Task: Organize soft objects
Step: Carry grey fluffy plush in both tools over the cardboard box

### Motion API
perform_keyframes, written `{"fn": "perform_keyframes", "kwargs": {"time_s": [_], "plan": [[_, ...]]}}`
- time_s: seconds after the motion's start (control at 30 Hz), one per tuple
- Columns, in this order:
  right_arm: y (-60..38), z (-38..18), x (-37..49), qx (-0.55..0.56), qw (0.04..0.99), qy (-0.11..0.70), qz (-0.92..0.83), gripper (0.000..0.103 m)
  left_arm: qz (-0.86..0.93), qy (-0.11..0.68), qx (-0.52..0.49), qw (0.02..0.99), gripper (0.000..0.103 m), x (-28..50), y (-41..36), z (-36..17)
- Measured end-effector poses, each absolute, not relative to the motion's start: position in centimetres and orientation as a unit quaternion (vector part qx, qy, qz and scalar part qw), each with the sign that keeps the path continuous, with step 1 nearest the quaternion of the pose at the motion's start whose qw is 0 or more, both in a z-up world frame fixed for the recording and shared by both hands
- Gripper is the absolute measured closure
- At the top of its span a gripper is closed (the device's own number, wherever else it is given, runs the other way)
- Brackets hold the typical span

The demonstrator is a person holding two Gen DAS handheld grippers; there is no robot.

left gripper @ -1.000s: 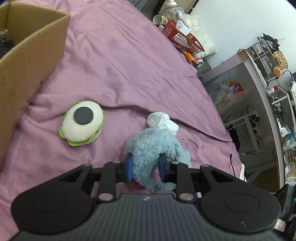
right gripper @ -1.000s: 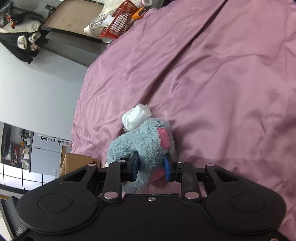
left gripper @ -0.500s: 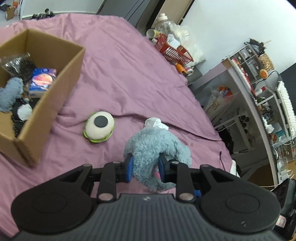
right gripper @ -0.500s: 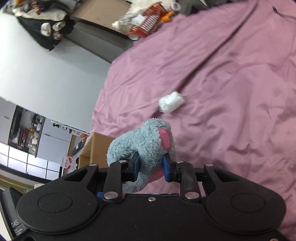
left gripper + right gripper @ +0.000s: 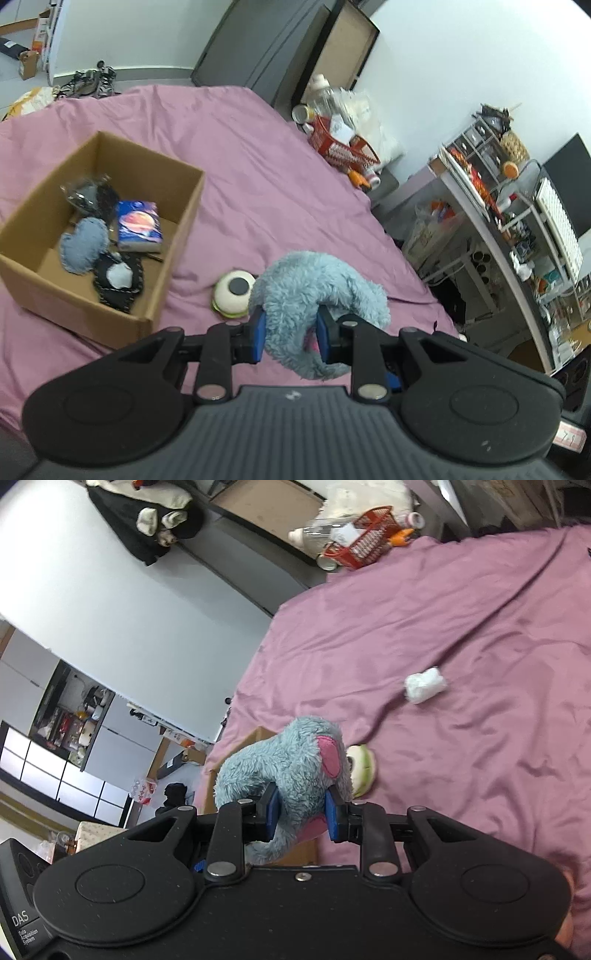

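Both grippers, left (image 5: 289, 329) and right (image 5: 301, 809), have jaws clenched on the blue plush (image 5: 314, 295), held above the bed (image 5: 240, 166) beside the box (image 5: 173, 254); risk: uneven release leaves it snagged or dropped short.

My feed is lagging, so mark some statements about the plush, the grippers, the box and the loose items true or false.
1. Both hand-held grippers, left and right, clamp the blue plush toy. True.
2. The cardboard box holds nothing. False: it holds several items.
3. The white wad lies on the purple bedspread. True.
4. The round green-rimmed toy is in the box. False: it lies on the bedspread beside it.
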State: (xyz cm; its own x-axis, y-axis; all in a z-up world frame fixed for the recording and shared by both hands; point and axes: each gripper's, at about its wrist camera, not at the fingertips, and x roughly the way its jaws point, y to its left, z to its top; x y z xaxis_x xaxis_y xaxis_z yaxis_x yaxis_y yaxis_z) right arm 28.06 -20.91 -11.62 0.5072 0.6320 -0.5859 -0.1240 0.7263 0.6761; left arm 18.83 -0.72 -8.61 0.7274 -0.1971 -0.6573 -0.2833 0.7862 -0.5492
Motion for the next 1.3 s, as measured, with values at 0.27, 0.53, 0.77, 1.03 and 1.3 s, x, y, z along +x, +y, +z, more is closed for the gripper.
{"fn": "perform_keyframes", "kwargs": {"time_s": [0.27,0.53,0.77,1.03,1.3], "plan": [[-18.4,-10.0,26.8,0.276,0.82,0.436,0.246,0.078,0.041,0.358,-0.319,0.877,0.076,16.9,1.2,-7.1],[-16.1,-8.5,25.5,0.264,0.825,0.43,0.254,0.078,0.043,0.347,-0.33,0.877,0.076,15.6,3.5,-6.0],[-13.7,-7.9,25.0,0.256,0.827,0.428,0.26,0.078,0.048,0.336,-0.342,0.876,0.076,14.7,5.7,-5.7],[-10.1,-8.3,25.2,0.24,0.821,0.439,0.276,0.078,0.069,0.33,-0.354,0.872,0.076,13.7,9.0,-6.1],[-6.9,-9.3,25.6,0.227,0.812,0.456,0.285,0.078,0.092,0.332,-0.362,0.866,0.076,13.6,11.7,-7.5]]}}
